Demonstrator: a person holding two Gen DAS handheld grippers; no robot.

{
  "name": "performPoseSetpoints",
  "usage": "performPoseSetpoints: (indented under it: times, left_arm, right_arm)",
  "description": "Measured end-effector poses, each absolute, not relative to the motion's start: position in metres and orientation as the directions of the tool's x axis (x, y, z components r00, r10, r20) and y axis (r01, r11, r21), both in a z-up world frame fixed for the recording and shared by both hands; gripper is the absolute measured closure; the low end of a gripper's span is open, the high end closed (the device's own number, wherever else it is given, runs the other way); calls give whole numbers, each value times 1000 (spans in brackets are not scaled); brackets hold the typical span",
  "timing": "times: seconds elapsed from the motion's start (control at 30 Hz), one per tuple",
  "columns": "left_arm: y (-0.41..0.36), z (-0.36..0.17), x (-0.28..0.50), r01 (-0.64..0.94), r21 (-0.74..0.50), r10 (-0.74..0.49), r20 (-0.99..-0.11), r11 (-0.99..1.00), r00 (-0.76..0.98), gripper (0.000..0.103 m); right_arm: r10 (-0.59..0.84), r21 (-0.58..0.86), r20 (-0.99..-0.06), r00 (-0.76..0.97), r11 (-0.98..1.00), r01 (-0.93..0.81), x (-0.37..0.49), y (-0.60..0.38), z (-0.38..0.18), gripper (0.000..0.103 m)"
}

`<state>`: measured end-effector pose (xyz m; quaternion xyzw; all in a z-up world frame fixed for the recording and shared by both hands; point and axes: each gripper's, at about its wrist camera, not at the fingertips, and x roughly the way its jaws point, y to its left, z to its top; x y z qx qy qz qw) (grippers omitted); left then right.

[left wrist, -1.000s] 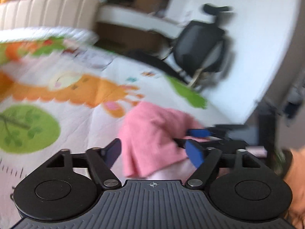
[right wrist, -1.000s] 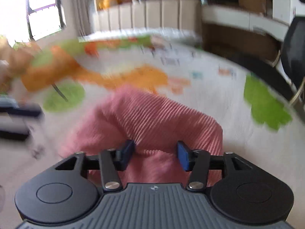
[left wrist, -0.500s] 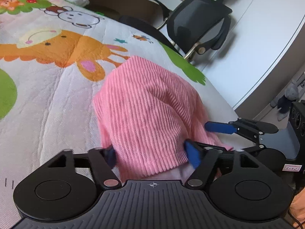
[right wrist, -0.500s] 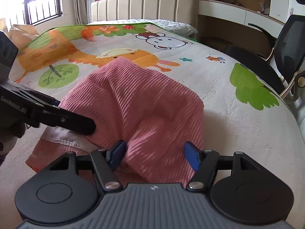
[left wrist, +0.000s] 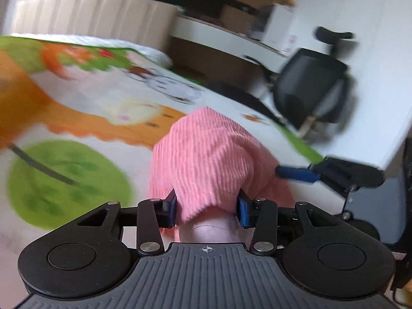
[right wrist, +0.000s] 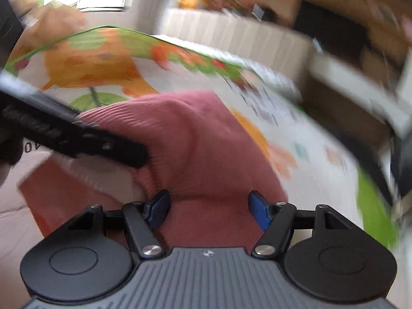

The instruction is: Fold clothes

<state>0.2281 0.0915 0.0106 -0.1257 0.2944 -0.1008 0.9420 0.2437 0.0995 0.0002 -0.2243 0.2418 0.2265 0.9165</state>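
Change since half a second ago: both your views have swung and blurred, the headboard and shelves now show at the far side, and the pink garment's near edge has risen off the bed between your claws.

Item: pink ribbed garment (left wrist: 206, 159), one piece, knitted in fine lengthwise ribs. It lies on the bed cover (left wrist: 77, 128), near the right edge of the bed, humped up in the middle with folds running toward you. A paler inner face shows at the near hem in the left wrist view; the right wrist view shows the same cloth in a duller rose, with a flat lower layer spreading to the left.

Left claw (left wrist: 207, 209): the blue pads stand a moderate way apart with the hem bunched between them; cloth reaches both pads, so you appear to be holding it, though the actual pinch is hidden by the fabric.

Right claw (right wrist: 208, 207): the pads stand wide, cloth lies between them but touches neither clearly. Whether you hold anything there, you cannot tell from these views; it reads as released.

Reason for the hold, as a judgement: you grip the near hem to carry it over the far part and make a fold.

Surroundings: an office chair (left wrist: 311, 90) stands beyond the bed's right edge, well apart from the garment.
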Motion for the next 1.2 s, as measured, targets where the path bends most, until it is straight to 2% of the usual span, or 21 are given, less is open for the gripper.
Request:
performPoseSetpoints:
  times: [0.1,0.17,0.23,0.37,0.5,0.6,0.67,0.73,0.83,0.93,1.03,1.2]
  left_arm:
    - [117,6,228,65,-294,-227,-559,954,798,48]
    - [126,5,220,87,-297,-248,-564,951,787,35]
    - [127,5,212,122,-258,-255,-586,958,769,29]
    - [126,0,195,171,-243,-288,-623,955,727,27]
    - [114,-5,180,250,-206,-323,-647,946,690,26]
    - [104,-12,177,272,-149,-299,-676,951,673,26]
    - [100,-15,177,271,-121,-278,-678,955,681,32]
    - [100,-15,181,254,-124,-269,-674,959,688,34]
    - [102,-12,188,228,-149,-268,-659,962,702,35]
    - [103,-13,190,202,-124,-234,-634,972,737,28]
    - [106,-24,188,165,-90,-184,-631,982,754,16]
    - [114,-27,181,141,-133,-193,-609,981,769,16]
  right_arm:
    - [309,-264,-558,770,814,-518,271,121,-1,27]
    - [329,-192,-576,748,835,-516,280,117,-2,24]
    - [338,-138,-600,725,849,-510,279,104,-5,21]
    - [368,13,-657,658,878,-478,273,70,-4,21]
    - [444,148,-674,591,864,-480,252,43,3,21]
    - [428,4,-695,577,806,-592,227,60,-5,21]
    - [405,-116,-708,579,742,-661,211,77,-13,21]
    - [388,-239,-666,637,698,-675,200,89,-16,21]
    - [318,-350,-619,718,707,-614,209,99,-15,24]
    - [230,-407,-575,785,752,-519,231,95,-16,25]
    - [192,-344,-586,788,821,-456,250,78,-17,25]
    - [97,-426,-539,837,826,-370,255,53,-26,24]
